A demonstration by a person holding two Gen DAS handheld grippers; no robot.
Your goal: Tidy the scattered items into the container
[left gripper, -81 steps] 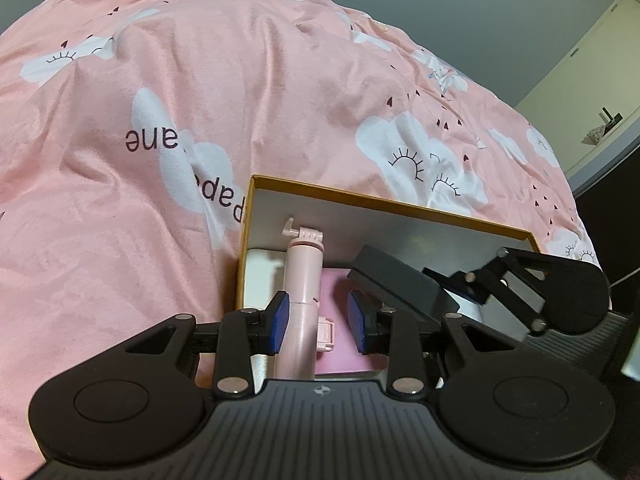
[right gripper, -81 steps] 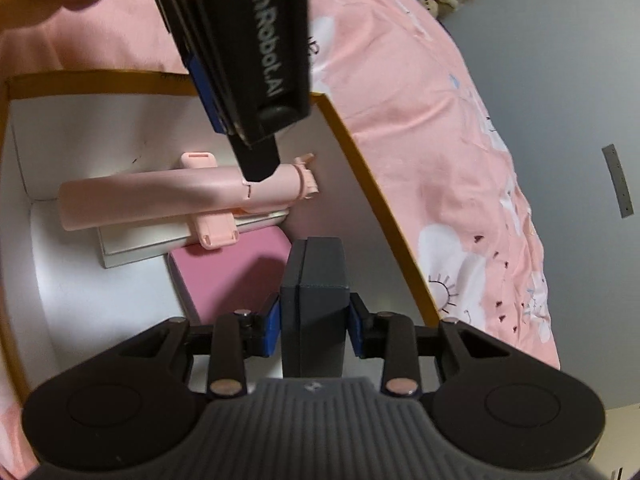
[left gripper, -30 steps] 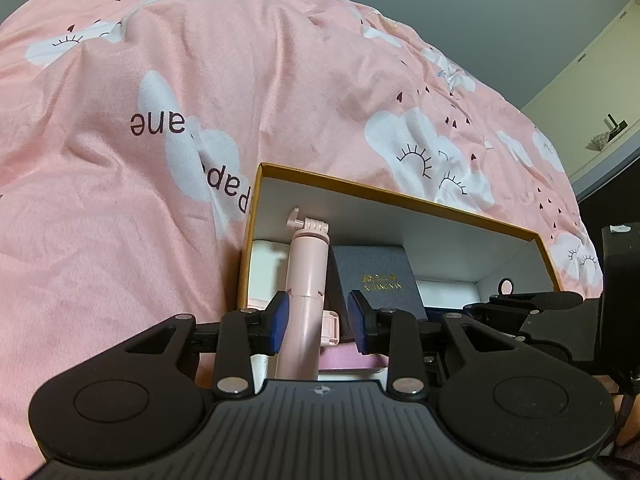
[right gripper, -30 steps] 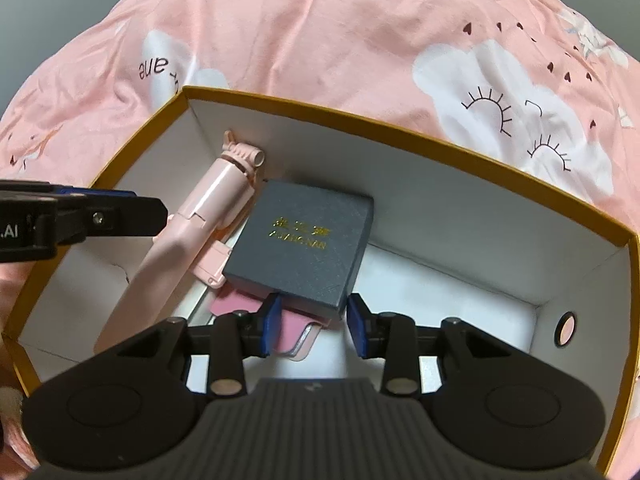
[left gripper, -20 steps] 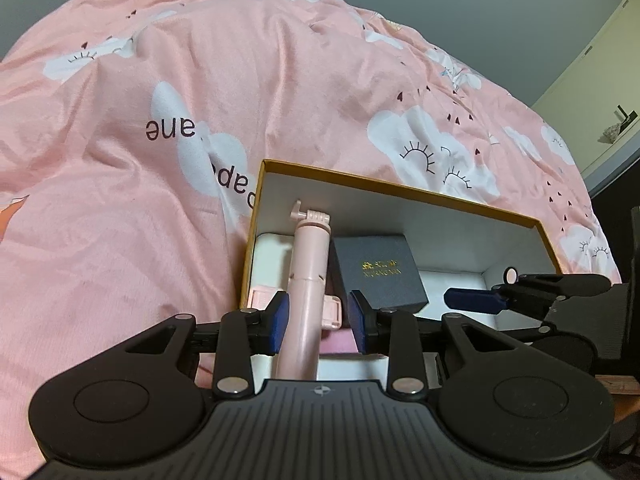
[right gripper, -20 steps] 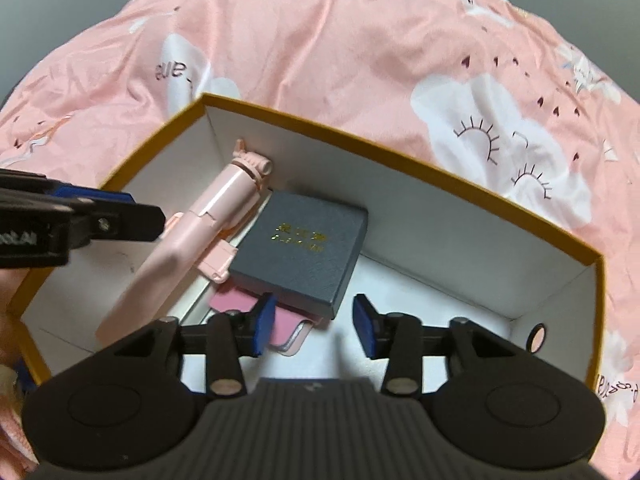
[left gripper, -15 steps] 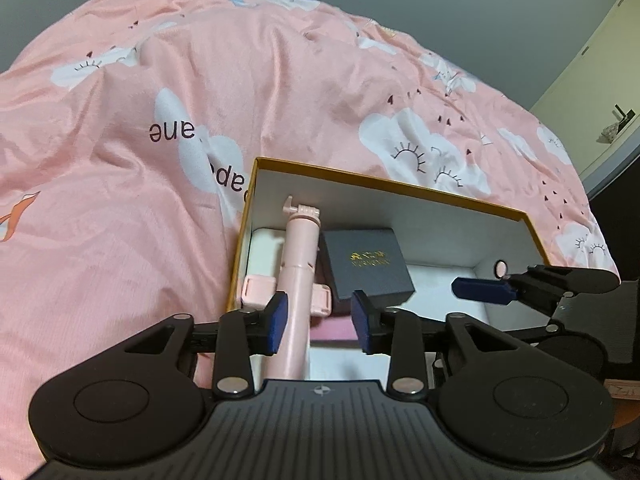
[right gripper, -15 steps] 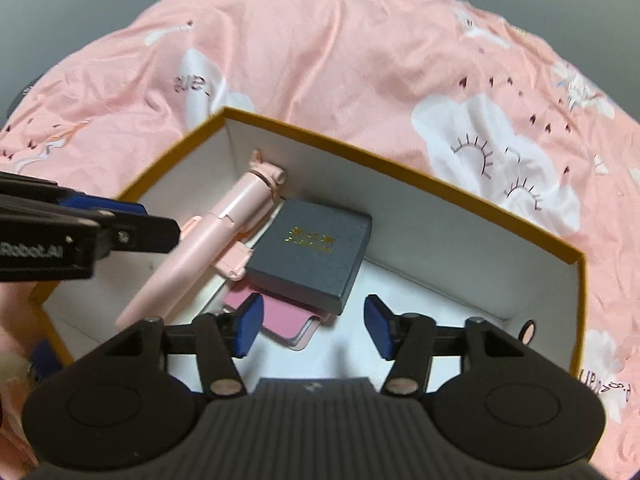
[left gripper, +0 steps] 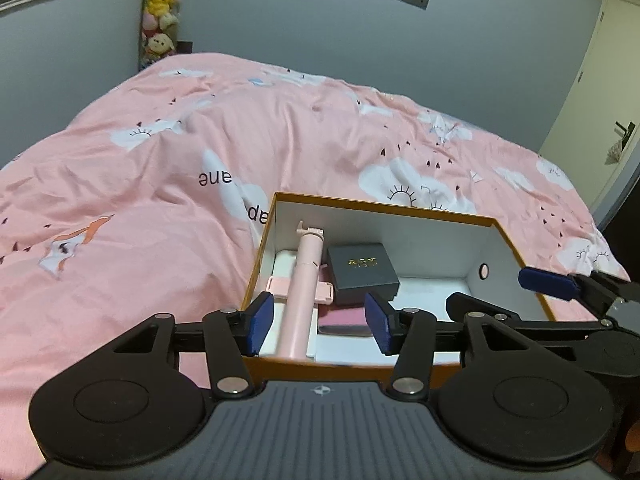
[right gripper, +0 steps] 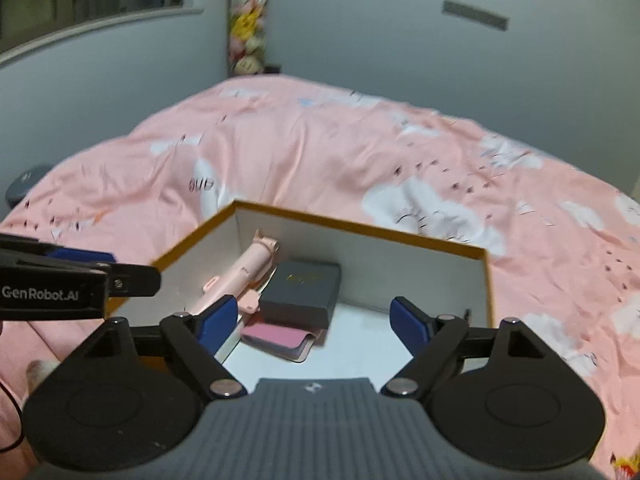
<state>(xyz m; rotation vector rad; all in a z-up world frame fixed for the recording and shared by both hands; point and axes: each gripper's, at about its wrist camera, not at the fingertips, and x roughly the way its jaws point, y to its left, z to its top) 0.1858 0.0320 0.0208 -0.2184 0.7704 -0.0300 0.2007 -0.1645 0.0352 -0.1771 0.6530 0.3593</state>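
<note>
An orange-rimmed white box (left gripper: 380,209) (right gripper: 360,229) sits on the bed. Inside lie a pink selfie stick (left gripper: 302,288) (right gripper: 240,276), a dark grey case with gold lettering (left gripper: 362,270) (right gripper: 306,288), a pink wallet (left gripper: 344,318) (right gripper: 280,338) partly under the case, and a white flat item (left gripper: 284,264). My left gripper (left gripper: 320,324) (right gripper: 116,268) hovers over the box's near left edge, jaws opening, nothing between them. My right gripper (right gripper: 314,324) (left gripper: 484,288) hangs over the near right side, jaws opening wide, also empty.
The box rests on a pink bedspread (left gripper: 160,184) printed with white clouds. Plush toys (left gripper: 160,12) are stacked in the far corner against a grey wall. A door (left gripper: 608,92) stands at the right, and a window ledge (right gripper: 100,28) runs along the left.
Both grippers have drawn back and upward from the box while their jaws widened. The right gripper let go of the dark case, which now lies in the box beside the selfie stick.
</note>
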